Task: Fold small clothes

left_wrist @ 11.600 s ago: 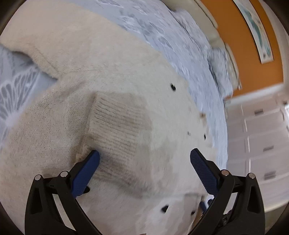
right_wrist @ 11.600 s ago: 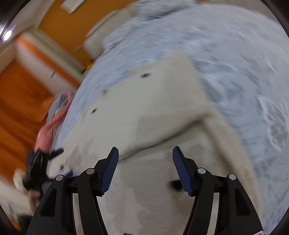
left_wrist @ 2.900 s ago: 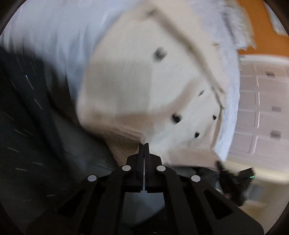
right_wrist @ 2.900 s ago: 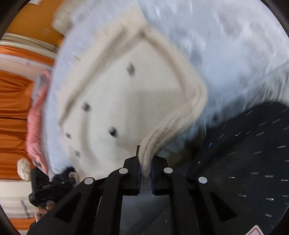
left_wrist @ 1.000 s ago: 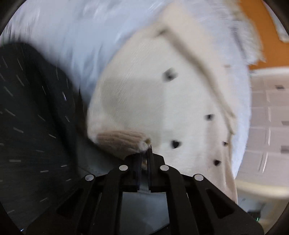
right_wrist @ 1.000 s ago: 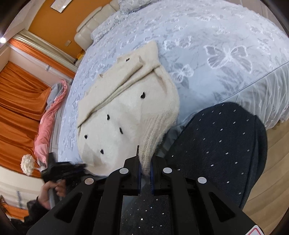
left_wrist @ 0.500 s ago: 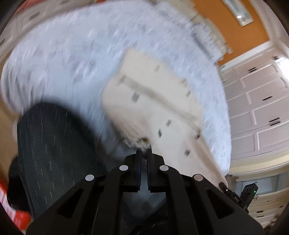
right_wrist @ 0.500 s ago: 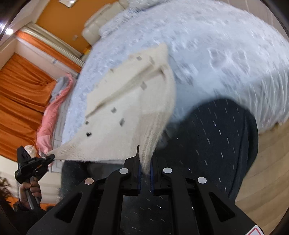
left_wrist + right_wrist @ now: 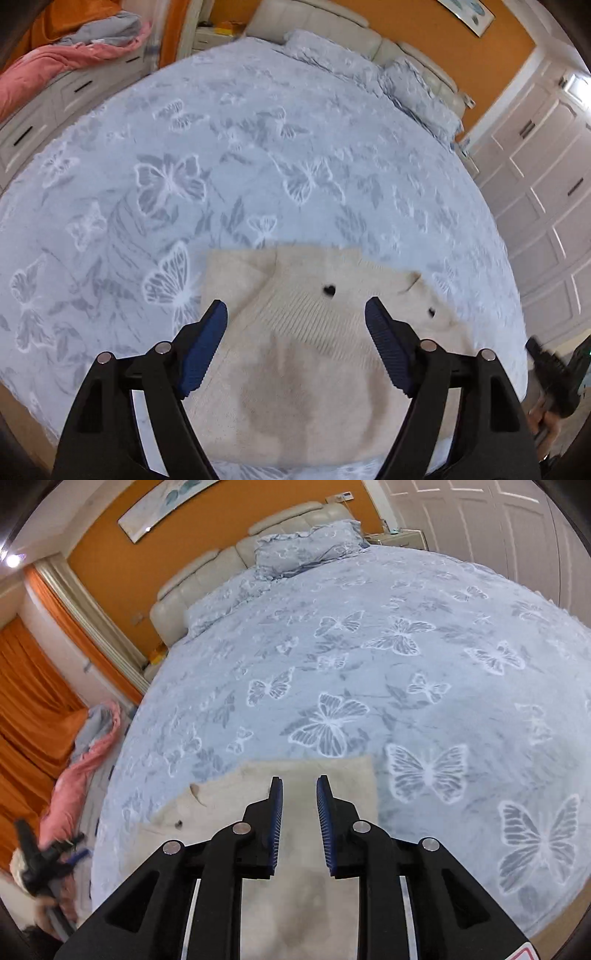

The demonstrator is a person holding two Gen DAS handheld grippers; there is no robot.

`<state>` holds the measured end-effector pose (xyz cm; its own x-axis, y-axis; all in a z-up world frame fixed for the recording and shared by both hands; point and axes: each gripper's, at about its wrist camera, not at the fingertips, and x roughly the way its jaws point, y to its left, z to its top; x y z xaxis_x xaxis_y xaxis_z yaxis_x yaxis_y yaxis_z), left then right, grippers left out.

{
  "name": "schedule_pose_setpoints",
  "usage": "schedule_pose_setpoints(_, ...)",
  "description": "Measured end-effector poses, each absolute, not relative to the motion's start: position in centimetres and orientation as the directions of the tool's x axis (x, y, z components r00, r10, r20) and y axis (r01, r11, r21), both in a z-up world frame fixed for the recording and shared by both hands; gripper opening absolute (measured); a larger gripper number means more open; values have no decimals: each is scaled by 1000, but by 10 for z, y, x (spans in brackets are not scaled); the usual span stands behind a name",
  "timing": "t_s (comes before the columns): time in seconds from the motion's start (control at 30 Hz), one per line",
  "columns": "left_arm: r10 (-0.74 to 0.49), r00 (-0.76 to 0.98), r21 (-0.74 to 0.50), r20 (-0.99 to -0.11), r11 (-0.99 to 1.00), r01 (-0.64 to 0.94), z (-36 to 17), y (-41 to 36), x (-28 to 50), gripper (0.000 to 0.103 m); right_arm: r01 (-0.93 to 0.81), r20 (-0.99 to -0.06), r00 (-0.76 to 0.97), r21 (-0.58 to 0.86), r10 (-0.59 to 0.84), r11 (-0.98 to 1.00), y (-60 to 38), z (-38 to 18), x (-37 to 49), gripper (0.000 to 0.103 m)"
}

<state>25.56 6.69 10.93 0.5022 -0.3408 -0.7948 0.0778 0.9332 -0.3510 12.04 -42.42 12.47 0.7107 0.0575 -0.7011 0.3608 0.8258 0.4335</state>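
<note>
A cream knit cardigan (image 9: 306,354) with small black buttons lies folded into a compact rectangle near the front edge of the bed; it also shows in the right wrist view (image 9: 299,904). My left gripper (image 9: 295,321) is wide open just above it, its blue pads (image 9: 207,339) on either side of the folded knit. My right gripper (image 9: 299,794) is open with a narrower gap, over the cardigan's far edge, holding nothing.
The bed (image 9: 258,147) has a pale blue butterfly-print cover and pillows (image 9: 306,550) at the headboard. A pink blanket (image 9: 81,775) lies at the left. White wardrobe doors (image 9: 546,184) stand at the right. The other gripper (image 9: 554,376) shows at the right edge.
Both grippers were shut on the cardigan's ribbed hem and lifted it off the bed. Now the cardigan lies folded on the bed and both grippers have let go and opened.
</note>
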Motion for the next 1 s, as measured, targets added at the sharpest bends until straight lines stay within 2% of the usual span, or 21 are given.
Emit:
schedule_pose_setpoints(0.03,-337,496,-335,-800,937,96,102,67,254,84,356,-692,720,433,52,828,-422,122,118,46)
schedule_pose_setpoints(0.1,-301,487,-280,-820,953,118,81,65,253,88,375,-713,701,365,-3,852,-416,111,116,66)
schedule_pose_setpoints(0.17,-275,454,-244,-847,962,127,58,60,260,88,367,-768,640,293,-11,883,-415,85,125,66)
schedule_pose_setpoints(0.23,-287,412,-260,-865,958,121,36,59,270,88,384,-817,576,260,-9,886,-420,59,136,66)
schedule_pose_setpoints(0.3,-299,352,-286,-887,954,90,10,57,282,75,396,-839,544,270,13,877,-424,37,147,66)
schedule_pose_setpoints(0.37,-366,312,-359,-877,930,84,-2,55,286,42,416,-863,505,270,27,868,-426,19,159,58)
schedule_pose_setpoints(0.4,-386,314,-374,-867,922,99,-3,53,286,29,410,-870,490,280,49,868,-426,12,165,44)
schedule_pose_setpoints(0.43,-379,317,-359,-869,925,123,-2,51,286,7,400,-879,472,281,66,872,-423,7,168,29)
schedule_pose_setpoints(0.5,-390,341,-365,-855,921,137,8,55,284,6,357,-880,465,287,97,889,-415,9,169,8)
schedule_pose_setpoints(0.57,-425,390,-404,-817,904,140,32,67,283,6,323,-856,502,314,119,893,-412,22,165,8)
schedule_pose_setpoints(0.67,-460,473,-445,-751,883,153,77,83,288,6,308,-739,663,417,121,855,-430,75,153,7)
schedule_pose_setpoints(0.77,-429,539,-431,-725,893,131,100,91,301,6,298,-622,778,489,88,819,-451,116,145,6)
schedule_pose_setpoints(0.8,-412,543,-424,-732,899,110,96,93,308,6,306,-614,787,483,68,820,-457,118,149,6)
schedule_pose_setpoints(0.87,-393,491,-423,-778,904,53,66,92,326,7,355,-674,737,442,44,823,-465,95,167,6)
schedule_pose_setpoints(0.93,-356,397,-382,-846,924,16,22,84,336,7,426,-779,625,399,54,812,-473,45,191,6)
schedule_pose_setpoints(1.0,-291,327,-308,-899,951,0,-16,74,332,7,466,-883,466,297,54,833,-467,-7,208,6)
